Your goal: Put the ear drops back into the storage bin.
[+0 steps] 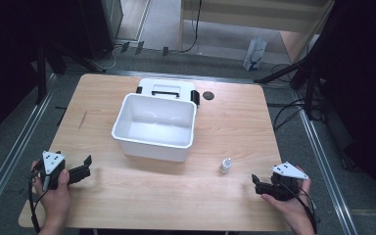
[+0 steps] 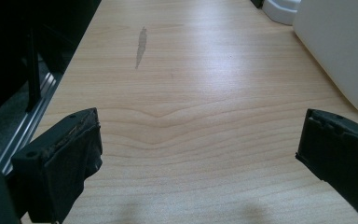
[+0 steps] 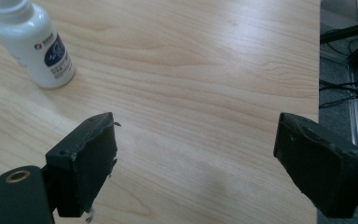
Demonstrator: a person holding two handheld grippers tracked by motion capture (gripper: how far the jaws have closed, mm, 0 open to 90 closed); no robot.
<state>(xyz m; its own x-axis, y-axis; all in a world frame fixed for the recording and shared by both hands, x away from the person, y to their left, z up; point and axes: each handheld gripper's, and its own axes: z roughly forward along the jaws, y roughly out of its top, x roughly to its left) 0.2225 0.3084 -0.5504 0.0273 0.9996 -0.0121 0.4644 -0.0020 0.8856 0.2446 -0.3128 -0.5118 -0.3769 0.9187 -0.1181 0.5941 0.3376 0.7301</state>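
A small white bottle (image 1: 225,165) with a dark blue label stands upright on the wooden table (image 1: 235,117), right of centre; it also appears at the top left of the right gripper view as the bottle (image 3: 32,39). My right gripper (image 1: 255,184) rests near the front right edge, a short way right of the bottle, open with bare wood between its jaws (image 3: 196,154). My left gripper (image 1: 85,165) sits at the front left, open and holding nothing (image 2: 200,149). A white open-topped bin (image 1: 154,126) stands mid-table.
A white lid with a black handle (image 1: 166,89) lies behind the bin, and a small black disc (image 1: 208,95) lies right of it. The bin's wall (image 2: 340,46) is at the right of the left gripper view. Cables and metal rails run along the floor on both sides.
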